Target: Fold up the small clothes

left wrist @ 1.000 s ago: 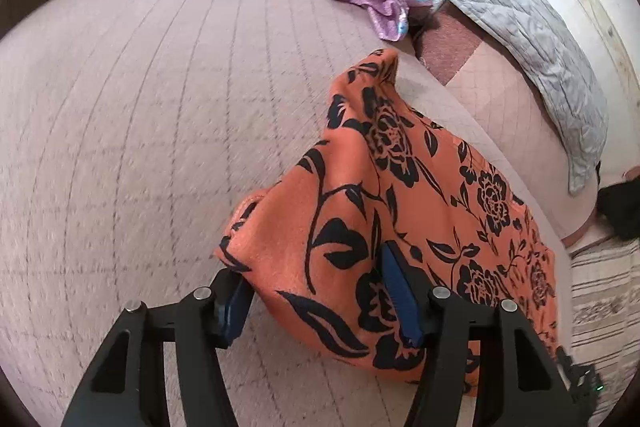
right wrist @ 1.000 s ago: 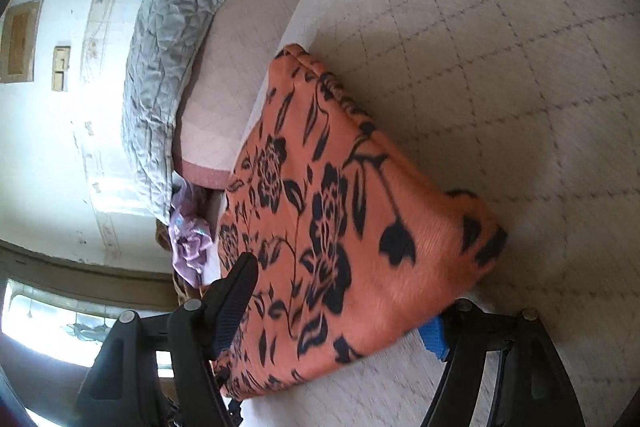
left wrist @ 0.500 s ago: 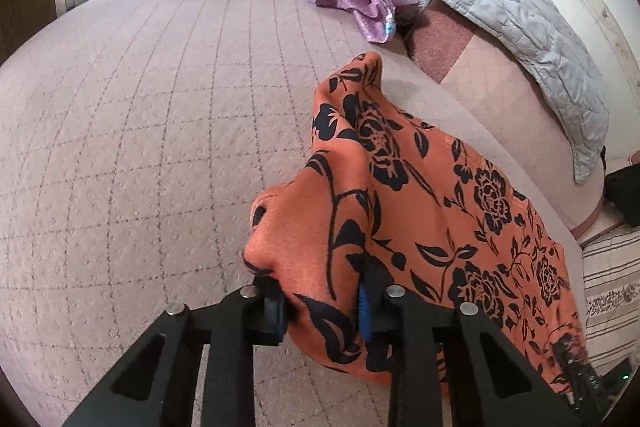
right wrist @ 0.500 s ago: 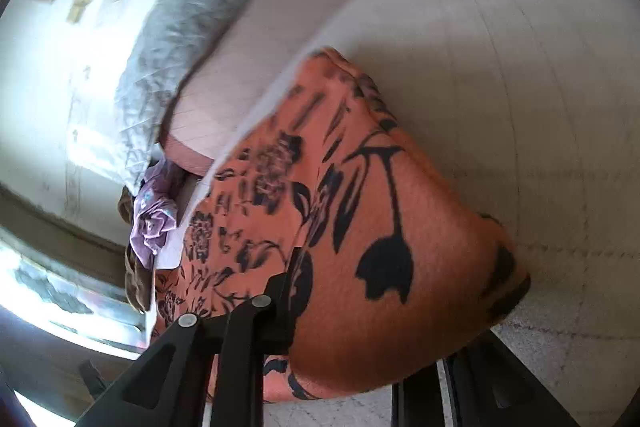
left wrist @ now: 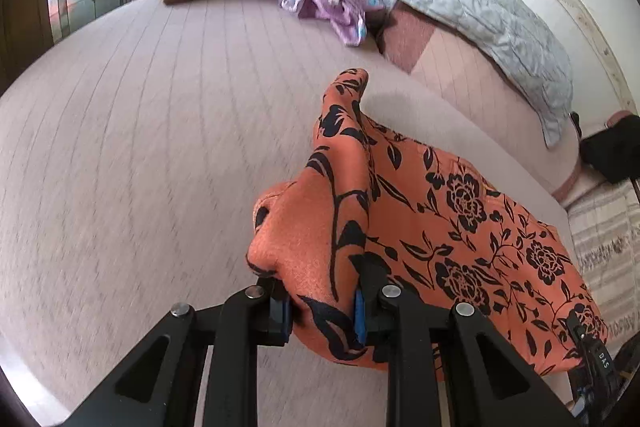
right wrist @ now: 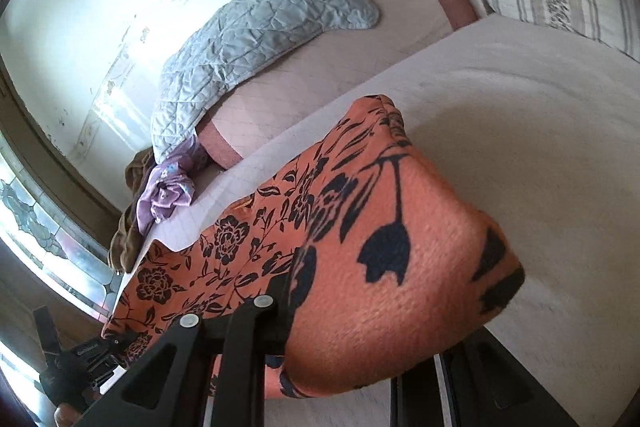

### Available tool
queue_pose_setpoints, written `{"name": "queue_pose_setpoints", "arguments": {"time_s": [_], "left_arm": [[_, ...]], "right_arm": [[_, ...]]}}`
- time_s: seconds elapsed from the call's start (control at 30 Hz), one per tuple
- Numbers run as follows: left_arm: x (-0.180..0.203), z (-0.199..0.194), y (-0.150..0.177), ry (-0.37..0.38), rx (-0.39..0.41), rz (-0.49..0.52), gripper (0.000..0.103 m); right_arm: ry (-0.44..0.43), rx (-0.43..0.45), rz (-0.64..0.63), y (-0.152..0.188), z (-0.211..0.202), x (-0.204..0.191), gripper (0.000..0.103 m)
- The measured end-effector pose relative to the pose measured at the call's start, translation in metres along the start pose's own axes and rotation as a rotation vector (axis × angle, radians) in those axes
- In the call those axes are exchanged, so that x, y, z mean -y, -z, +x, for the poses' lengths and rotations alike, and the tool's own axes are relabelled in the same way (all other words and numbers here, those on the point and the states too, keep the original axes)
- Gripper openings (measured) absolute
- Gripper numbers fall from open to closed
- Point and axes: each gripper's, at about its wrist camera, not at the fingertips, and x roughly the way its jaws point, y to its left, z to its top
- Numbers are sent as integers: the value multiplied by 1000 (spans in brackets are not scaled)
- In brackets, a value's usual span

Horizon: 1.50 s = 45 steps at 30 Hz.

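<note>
Left gripper (left wrist: 322, 307): closing, pads clamping the orange floral garment (left wrist: 420, 211).
Right gripper (right wrist: 360, 323): pinching the same cloth.
Advice: lift both corners level, keep the edge taut.

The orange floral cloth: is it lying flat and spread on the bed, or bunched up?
Bunched at the near edge. The orange floral cloth is pinched in both the left claw and the right claw, and its gathered corners stand up off the bed.
</note>
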Motion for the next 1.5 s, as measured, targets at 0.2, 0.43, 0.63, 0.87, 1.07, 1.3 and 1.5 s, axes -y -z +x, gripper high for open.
{"name": "queue_pose_setpoints", "arguments": {"time_s": [0.2, 0.43, 0.63, 0.87, 1.07, 1.3, 1.5], "left_arm": [[-11, -15, 43, -12, -16, 44, 24], [-13, -24, 54, -91, -3, 122, 45], [-6, -57, 58, -251, 144, 208, 60], [9, -72, 52, -291, 280, 285, 62], [18, -61, 45, -266, 264, 283, 62], [11, -30, 47, -315, 175, 281, 62], [1, -19, 45, -318, 136, 260, 62]], "right_arm": [[21, -18, 10, 36, -39, 22, 20], [47, -174, 230, 52, -24, 66, 30], [137, -130, 297, 49, -62, 87, 66], [232, 12, 115, 39, -100, 58, 65], [203, -30, -165, 54, -71, -17, 52], [320, -197, -124, 62, -27, 10, 51], [297, -173, -152, 32, -10, -14, 51]]}}
